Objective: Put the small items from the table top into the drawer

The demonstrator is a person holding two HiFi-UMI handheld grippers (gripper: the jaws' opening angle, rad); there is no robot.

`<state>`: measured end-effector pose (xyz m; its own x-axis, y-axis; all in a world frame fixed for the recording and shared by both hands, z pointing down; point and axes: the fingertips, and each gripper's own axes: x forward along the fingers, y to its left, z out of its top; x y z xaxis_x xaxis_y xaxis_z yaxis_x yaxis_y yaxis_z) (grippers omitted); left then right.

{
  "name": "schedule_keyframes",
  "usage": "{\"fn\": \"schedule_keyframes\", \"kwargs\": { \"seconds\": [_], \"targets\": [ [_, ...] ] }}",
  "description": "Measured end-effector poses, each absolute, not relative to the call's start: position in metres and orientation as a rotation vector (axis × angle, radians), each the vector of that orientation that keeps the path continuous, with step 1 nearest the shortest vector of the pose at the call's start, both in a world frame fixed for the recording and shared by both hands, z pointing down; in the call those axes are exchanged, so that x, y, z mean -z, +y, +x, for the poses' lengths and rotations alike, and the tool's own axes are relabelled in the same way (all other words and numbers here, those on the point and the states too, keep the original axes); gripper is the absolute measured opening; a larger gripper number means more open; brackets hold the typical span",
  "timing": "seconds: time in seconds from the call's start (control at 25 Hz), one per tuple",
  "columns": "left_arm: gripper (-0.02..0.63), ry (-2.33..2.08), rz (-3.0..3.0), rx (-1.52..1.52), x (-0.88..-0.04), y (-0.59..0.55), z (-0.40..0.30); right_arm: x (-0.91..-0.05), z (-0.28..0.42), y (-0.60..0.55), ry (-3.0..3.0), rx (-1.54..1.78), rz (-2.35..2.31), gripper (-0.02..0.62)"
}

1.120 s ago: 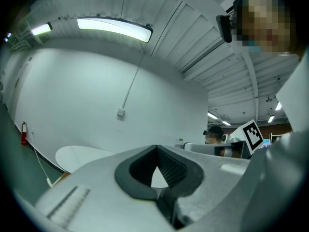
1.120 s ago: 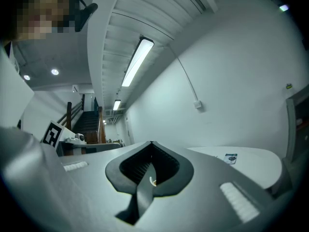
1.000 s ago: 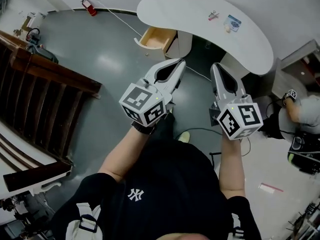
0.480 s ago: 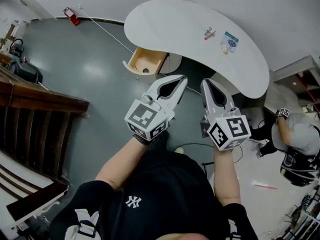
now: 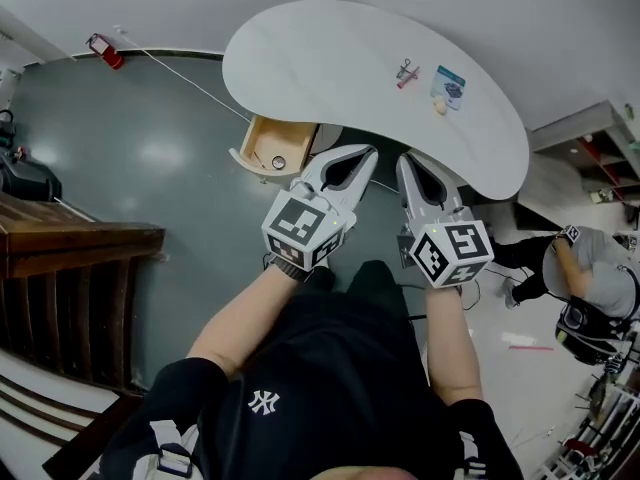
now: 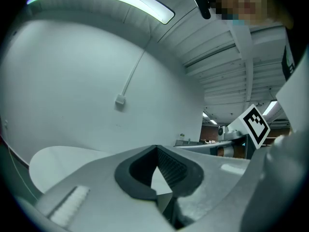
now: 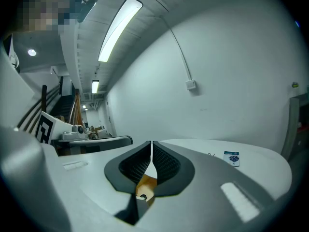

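Observation:
A white curved table [image 5: 330, 58] carries a small red-and-metal item [image 5: 403, 72], a blue card [image 5: 447, 84] and a tiny beige piece [image 5: 439, 107]. Under its left end a wooden drawer [image 5: 262, 140] stands pulled out, with a small round object [image 5: 278, 162] inside. My left gripper [image 5: 367, 152] and right gripper [image 5: 405, 158] are both shut and empty, side by side, short of the table's near edge. The right gripper view shows its tips [image 7: 151, 144] closed, the blue card [image 7: 232, 158] far off on the table and the drawer [image 7: 145, 183] through the jaw gap. Nothing sits between the left tips [image 6: 157, 148].
A red extinguisher [image 5: 100, 45] stands by the far wall with a white cable running along the grey floor. A dark wooden stair rail [image 5: 70, 238] fills the left. A person [image 5: 590, 283] crouches at the right beside equipment.
The table and drawer have come nearer and shifted left in the head view. Both grippers stay shut and now reach close to the table's near edge.

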<state>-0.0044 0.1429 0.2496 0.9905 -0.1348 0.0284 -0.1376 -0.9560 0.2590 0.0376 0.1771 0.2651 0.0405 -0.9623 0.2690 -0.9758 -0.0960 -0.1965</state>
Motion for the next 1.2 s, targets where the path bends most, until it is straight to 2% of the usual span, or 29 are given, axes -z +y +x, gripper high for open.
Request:
{"fn": "schedule_keyframes", "kwargs": {
  "seconds": [0.56,1.2],
  "targets": [
    [0.000,-0.130,2.820,-0.083,-0.283,0.124,0.052,-0.294,0.092,0.153,-1.992,-0.571,2.286,0.054],
    [0.000,-0.149,2.806,-0.232,-0.353,0.105,0.206,-0.382,0.254,0.133,-1.844,-0.724,2.251,0.087]
  ]
}}
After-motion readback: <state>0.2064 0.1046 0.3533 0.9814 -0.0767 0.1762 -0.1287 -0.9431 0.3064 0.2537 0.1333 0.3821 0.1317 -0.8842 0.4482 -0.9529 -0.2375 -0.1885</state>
